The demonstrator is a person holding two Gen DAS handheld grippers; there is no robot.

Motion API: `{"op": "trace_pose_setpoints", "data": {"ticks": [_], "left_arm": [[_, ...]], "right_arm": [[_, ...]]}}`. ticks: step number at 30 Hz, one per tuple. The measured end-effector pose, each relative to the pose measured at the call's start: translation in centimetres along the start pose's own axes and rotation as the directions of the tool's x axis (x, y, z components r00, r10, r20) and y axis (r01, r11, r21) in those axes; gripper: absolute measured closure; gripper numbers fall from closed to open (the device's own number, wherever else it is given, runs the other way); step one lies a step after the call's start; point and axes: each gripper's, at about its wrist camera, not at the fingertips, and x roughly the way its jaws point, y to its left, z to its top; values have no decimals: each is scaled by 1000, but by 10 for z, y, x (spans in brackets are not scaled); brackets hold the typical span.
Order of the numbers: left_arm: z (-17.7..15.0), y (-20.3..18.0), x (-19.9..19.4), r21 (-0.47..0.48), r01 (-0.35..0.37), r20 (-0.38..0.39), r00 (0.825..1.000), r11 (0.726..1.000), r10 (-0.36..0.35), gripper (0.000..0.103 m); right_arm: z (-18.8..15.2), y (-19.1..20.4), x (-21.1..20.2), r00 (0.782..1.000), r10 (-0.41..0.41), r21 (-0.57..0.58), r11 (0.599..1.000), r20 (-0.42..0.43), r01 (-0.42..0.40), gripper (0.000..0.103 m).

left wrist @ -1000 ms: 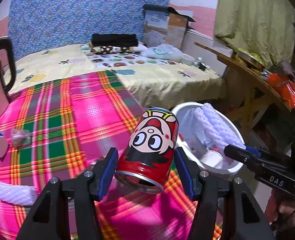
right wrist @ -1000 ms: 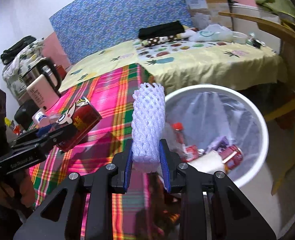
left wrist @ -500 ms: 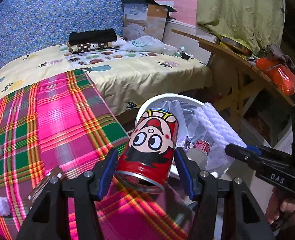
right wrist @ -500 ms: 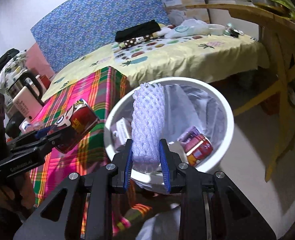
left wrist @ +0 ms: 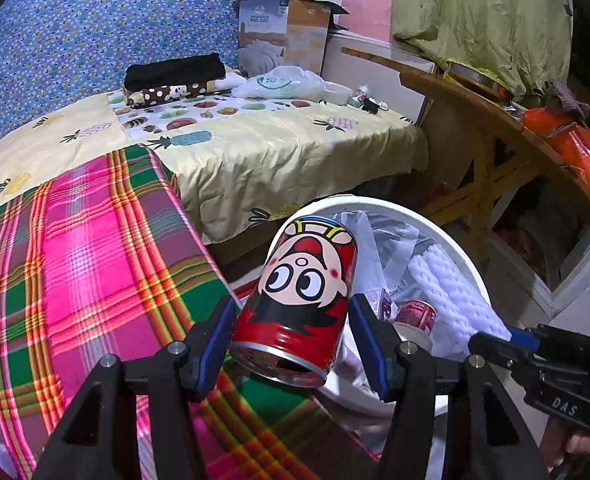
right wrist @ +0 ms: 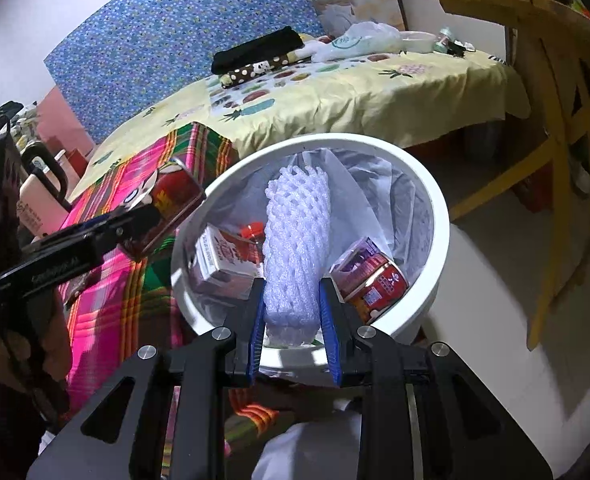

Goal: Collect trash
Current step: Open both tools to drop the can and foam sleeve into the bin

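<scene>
My left gripper [left wrist: 293, 334] is shut on a red can [left wrist: 299, 300] printed with a cartoon face, held upside down beside the near rim of the white trash bin [left wrist: 461, 246]. In the right wrist view that can [right wrist: 167, 204] hangs at the bin's left edge. My right gripper [right wrist: 291, 322] is shut on a white foam net sleeve [right wrist: 295, 248], held upright over the open mouth of the bin [right wrist: 437, 208]. The bin is lined with a clear bag and holds a carton [right wrist: 219, 258], a red can [right wrist: 375, 280] and other trash.
A pink and green plaid cloth [left wrist: 75, 264] covers the table at the left. Behind it lies a bed with a yellow pineapple sheet [left wrist: 255, 148]. A wooden table [left wrist: 495, 120] with an orange bag stands to the right of the bin. A person's hand [right wrist: 11, 356] holds the left gripper.
Both grippers moved from above the plaid table toward the bin. The foam sleeve now hangs over the bin's opening and the cartoon can has reached its rim. Both grips are unchanged.
</scene>
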Motion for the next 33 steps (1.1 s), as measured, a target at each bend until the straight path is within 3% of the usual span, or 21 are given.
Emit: {"op": "trace_pose_setpoints", "data": {"ticks": [13,20,22,23,33], "left_arm": [[11,-8,23,22,64,-38,997,998,-64,42],[11,-3,8,-15,76,-9,997,997,-76,38],[10,0,4,-32,76,-9,997,997,-76,38],[9,1,2,-37,75,-8,997,997,-75,38],[-11,11,-32,-73,52,17,999,996,-51,38]], "right_arm": [[1,-6,11,999,-3,11,1000,-38,4,73],[1,-3,9,1000,9,-2,1000,-14,-9,65],[1,-1,6,1000,11,-4,1000,-6,-11,48],[1,-1,5,1000,14,-4,1000,-2,-14,46],[1,15,-9,999,34,-32,999,23,-33,46]]}}
